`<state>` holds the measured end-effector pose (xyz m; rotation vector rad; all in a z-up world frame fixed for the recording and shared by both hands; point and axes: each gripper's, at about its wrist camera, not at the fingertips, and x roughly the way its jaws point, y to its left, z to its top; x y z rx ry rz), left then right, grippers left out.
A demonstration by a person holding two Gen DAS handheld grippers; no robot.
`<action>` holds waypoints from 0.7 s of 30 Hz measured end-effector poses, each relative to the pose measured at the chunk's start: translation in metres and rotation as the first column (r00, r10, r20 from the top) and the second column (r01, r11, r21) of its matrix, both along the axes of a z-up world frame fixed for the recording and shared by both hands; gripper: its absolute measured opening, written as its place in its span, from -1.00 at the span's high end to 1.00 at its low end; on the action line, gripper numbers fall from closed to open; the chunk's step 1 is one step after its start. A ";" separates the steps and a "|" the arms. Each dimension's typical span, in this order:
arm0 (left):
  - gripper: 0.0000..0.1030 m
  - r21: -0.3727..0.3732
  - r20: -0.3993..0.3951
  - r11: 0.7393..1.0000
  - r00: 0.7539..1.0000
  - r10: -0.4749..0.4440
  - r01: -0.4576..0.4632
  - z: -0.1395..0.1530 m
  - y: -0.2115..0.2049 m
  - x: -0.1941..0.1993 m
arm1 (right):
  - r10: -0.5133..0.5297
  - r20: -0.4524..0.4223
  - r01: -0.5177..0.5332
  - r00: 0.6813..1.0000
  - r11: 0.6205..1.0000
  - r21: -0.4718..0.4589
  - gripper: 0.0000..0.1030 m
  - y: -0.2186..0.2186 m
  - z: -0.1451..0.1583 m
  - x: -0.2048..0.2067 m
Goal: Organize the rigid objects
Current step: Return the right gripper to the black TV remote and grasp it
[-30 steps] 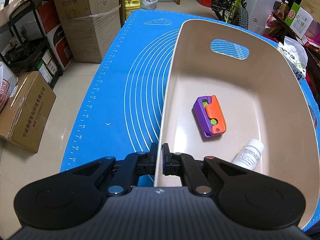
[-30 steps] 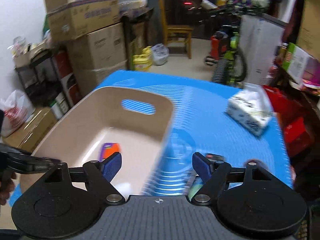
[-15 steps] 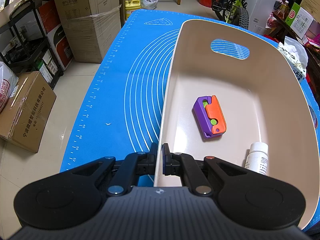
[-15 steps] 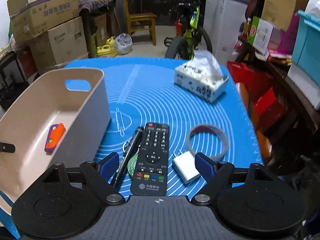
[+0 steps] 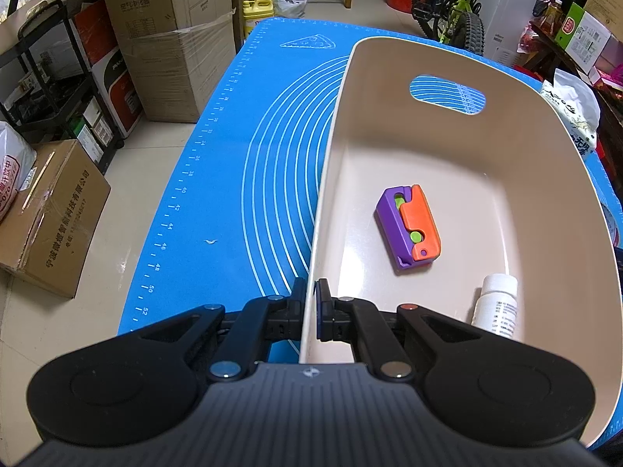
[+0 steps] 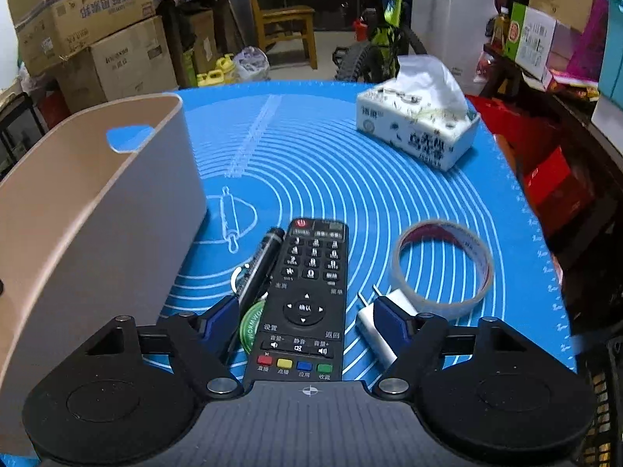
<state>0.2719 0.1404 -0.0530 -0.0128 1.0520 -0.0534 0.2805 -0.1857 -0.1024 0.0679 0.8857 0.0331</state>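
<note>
1. The left gripper (image 5: 310,303) is clamping the near rim of the beige basket (image 5: 560,163), one finger outside the wall and one inside, with the jaws closed down to the wall's thickness.
2. The right gripper (image 6: 307,319) is hanging wide open and holding nothing, its blue pads (image 6: 224,317) straddling the lower half of the black remote control (image 6: 307,292), which is lying flat on the blue mat (image 6: 311,171).
3. Inside the basket, a purple and orange toy (image 5: 409,227) is lying on the floor near the middle, and a white bottle (image 5: 496,305) is lying on its side near the right wall, apart from the toy.
4. Just left of the remote, a black marker (image 6: 259,268) is lying alongside it, over a green round tag (image 6: 253,321).
5. Just right of the remote, a white charger (image 6: 375,323) is sitting partly behind the right pad, touching a roll of clear tape (image 6: 444,264).
6. A tissue box (image 6: 416,132) is standing farther back on the mat, well apart from the basket (image 6: 97,194), which is sitting at the mat's left.
</note>
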 end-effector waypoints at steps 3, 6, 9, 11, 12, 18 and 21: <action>0.88 0.001 0.000 1.000 1.000 -0.001 0.001 0.000 0.000 0.000 | -0.019 -0.023 0.019 1.000 1.000 0.000 -0.46 0.002 -0.008 0.006; 0.88 0.004 0.000 1.000 1.000 -0.002 0.002 0.000 -0.001 0.000 | -0.034 -0.009 0.034 0.999 0.999 -0.009 -0.42 0.004 -0.010 0.009; 0.88 0.005 0.001 1.000 1.000 -0.002 0.002 0.000 0.000 -0.001 | -0.033 0.003 0.033 0.999 0.999 -0.020 -0.32 0.007 -0.011 0.012; 0.88 0.005 0.001 1.000 1.000 -0.003 0.003 0.000 0.000 -0.001 | -0.029 -0.006 0.029 1.000 0.999 -0.022 -0.23 0.010 -0.012 0.015; 0.88 0.006 0.001 1.000 1.000 -0.003 0.003 0.000 0.000 -0.001 | -0.034 -0.010 0.033 0.999 0.999 -0.028 -0.22 0.011 -0.014 0.016; 0.88 0.004 0.001 1.000 1.000 -0.003 0.003 0.000 0.000 0.000 | -0.065 -0.014 0.065 0.998 0.998 0.004 -0.08 0.007 -0.016 0.020; 0.88 0.004 0.001 1.000 1.000 -0.004 0.004 0.000 0.000 0.000 | -0.077 -0.013 0.077 0.997 0.997 0.022 -0.06 0.004 -0.016 0.020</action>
